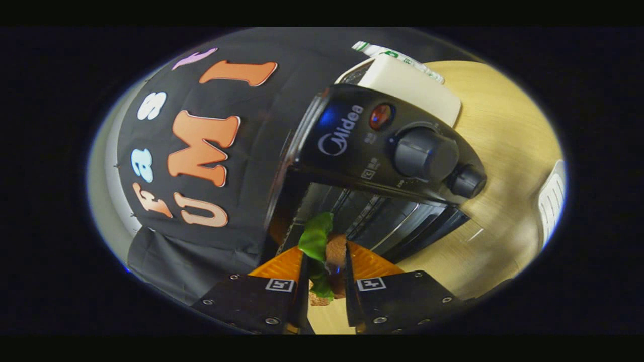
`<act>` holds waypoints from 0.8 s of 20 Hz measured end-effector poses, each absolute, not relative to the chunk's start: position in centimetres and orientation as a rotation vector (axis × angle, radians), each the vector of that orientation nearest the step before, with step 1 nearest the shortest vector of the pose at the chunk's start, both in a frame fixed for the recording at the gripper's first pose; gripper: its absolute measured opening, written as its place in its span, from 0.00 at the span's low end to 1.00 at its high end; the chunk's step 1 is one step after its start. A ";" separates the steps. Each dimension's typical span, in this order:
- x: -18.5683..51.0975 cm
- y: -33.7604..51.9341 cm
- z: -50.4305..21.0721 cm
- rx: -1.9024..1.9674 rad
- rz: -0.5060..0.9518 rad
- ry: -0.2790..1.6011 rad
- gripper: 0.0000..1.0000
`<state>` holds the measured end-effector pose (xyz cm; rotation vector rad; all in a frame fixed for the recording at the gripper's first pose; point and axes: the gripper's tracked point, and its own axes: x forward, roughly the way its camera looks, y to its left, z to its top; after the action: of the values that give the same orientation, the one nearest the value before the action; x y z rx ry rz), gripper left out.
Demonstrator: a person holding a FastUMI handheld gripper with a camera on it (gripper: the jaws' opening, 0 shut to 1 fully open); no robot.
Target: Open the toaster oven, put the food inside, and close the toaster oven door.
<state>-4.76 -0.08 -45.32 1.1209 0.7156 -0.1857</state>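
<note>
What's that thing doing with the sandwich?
The gripper is shut on a sandwich, brown bread with green lettuce sticking out, pressed between its two orange fingers. Just ahead of the fingers is the black toaster oven on a wooden table. Its door is already open, so the inside racks show. The sandwich is right at the opening, not yet set down inside.
</note>
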 end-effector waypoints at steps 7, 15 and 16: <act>-2.1 0.6 -47.8 1.134 -0.279 0.638 0.31; -2.8 0.5 -49.4 1.021 -0.332 0.696 0.48; -3.2 0.2 -49.1 0.977 -0.325 0.711 0.53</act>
<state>-3.24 0.19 -49.06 0.9766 0.7107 -0.3253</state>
